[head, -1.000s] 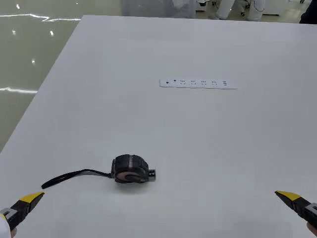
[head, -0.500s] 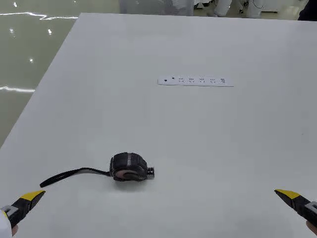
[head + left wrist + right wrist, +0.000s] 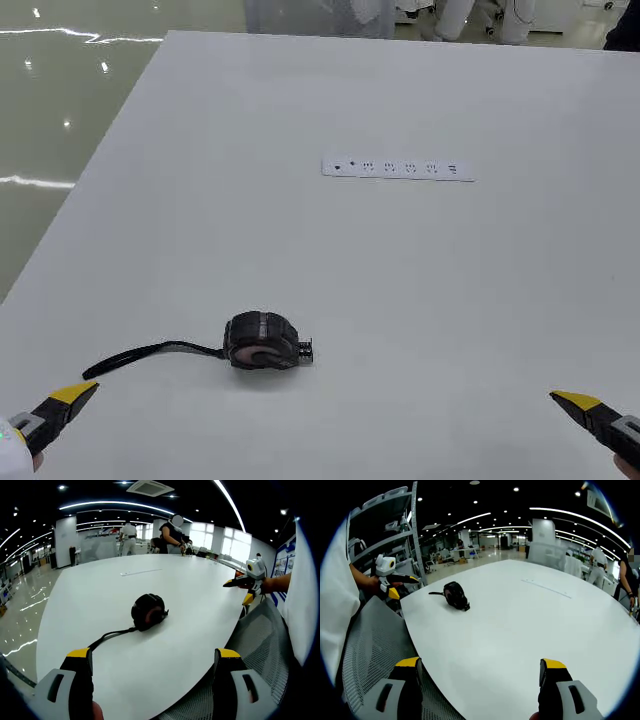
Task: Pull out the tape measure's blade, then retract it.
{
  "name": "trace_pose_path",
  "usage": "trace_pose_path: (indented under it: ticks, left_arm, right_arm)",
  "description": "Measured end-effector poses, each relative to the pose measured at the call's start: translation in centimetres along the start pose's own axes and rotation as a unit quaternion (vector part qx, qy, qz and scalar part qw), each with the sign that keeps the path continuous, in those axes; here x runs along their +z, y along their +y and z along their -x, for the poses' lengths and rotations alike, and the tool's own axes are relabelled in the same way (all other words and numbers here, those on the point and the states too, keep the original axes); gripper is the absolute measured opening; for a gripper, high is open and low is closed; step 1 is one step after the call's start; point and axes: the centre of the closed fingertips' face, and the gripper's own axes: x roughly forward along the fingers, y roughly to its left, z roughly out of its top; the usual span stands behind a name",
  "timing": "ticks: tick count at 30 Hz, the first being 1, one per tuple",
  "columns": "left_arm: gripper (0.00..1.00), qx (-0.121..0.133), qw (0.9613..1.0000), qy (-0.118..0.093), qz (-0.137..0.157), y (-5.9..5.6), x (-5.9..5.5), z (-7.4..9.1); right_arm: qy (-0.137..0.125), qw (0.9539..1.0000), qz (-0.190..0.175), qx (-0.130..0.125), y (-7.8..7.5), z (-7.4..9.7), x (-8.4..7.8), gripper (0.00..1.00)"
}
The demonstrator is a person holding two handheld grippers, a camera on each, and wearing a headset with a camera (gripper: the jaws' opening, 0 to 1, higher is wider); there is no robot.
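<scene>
Tape measure [image 3: 262, 342]: black, lying on its side on the near left part of the white table [image 3: 420, 270], with the blade's hook at the case mouth.
Wrist strap [image 3: 150, 353]: trails flat on the table from the case toward the left gripper's side.
Left gripper [image 3: 154, 653]: jaws spread wide, holding nothing, near the strap's end but apart from it.
Right gripper [image 3: 480, 663]: jaws wide as well, holding nothing, well apart from the tape measure.
Power strip [image 3: 398, 168]: white, farther up the table.

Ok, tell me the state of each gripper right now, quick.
Left gripper: open, holding nothing.
Right gripper: open, holding nothing; the black round tape measure lies untouched on the white table.
</scene>
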Motion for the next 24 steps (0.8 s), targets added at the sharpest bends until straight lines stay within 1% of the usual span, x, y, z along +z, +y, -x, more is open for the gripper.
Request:
trace_pose_path:
  ticks: [5,8,10,11,12,13,15,16,20,21,22,24]
  left_arm:
    - [0.99,0.001,0.9999,-0.01,0.002,0.16,0.29,0.03]
    - [0.96,0.003,0.9999,-0.016,0.007,0.28,0.56,0.1]
    - [0.98,0.003,0.9998,-0.02,0.009,0.32,0.7,0.08]
    - [0.97,0.002,0.9998,-0.019,0.009,0.3,0.68,0.08]
    - [0.98,0.006,0.9997,-0.022,0.004,0.44,0.77,0.05]
    - [0.98,0.003,0.9997,-0.022,0.005,0.35,0.77,0.04]
    - [0.94,0.001,0.9998,-0.019,0.007,0.33,0.7,0.05]
    - [0.96,0.002,0.9998,-0.019,0.01,0.37,0.68,0.02]
    - [0.93,-0.001,0.9998,-0.017,0.013,0.22,0.54,-0.01]
    - [0.95,0.002,0.9998,-0.017,0.012,0.3,0.55,-0.04]
    - [0.97,-0.002,0.9997,-0.019,0.015,0.17,0.57,-0.1]
    - [0.97,0.001,0.9997,-0.021,0.013,0.31,0.66,-0.08]
  right_arm:
    - [-0.001,1.0,-0.002,0.0,-0.01,0.02,0.03,0.99]
    - [-0.003,1.0,-0.005,0.0,0.02,-0.02,0.06,0.99]
    - [-0.003,1.0,-0.004,0.0,0.03,-0.07,0.01,0.99]
    - [-0.003,1.0,-0.005,0.001,0.08,-0.08,0.01,0.99]
    - [-0.002,1.0,-0.005,0.0,0.09,-0.08,-0.01,0.99]
    - [-0.002,1.0,-0.004,0.0,0.11,-0.08,-0.02,0.99]
    - [-0.002,1.0,-0.006,0.002,0.18,-0.1,-0.01,0.99]
    - [-0.002,1.0,-0.006,0.001,0.16,-0.1,-0.04,0.99]
    - [-0.002,1.0,-0.006,0.0,0.05,-0.07,-0.09,0.99]
    - [-0.002,1.0,-0.006,0.0,0.05,-0.07,-0.08,0.99]
    - [-0.002,1.0,-0.006,0.0,0.05,-0.08,-0.06,0.99]
    - [-0.002,1.0,-0.006,0.0,0.01,-0.06,-0.06,0.99]
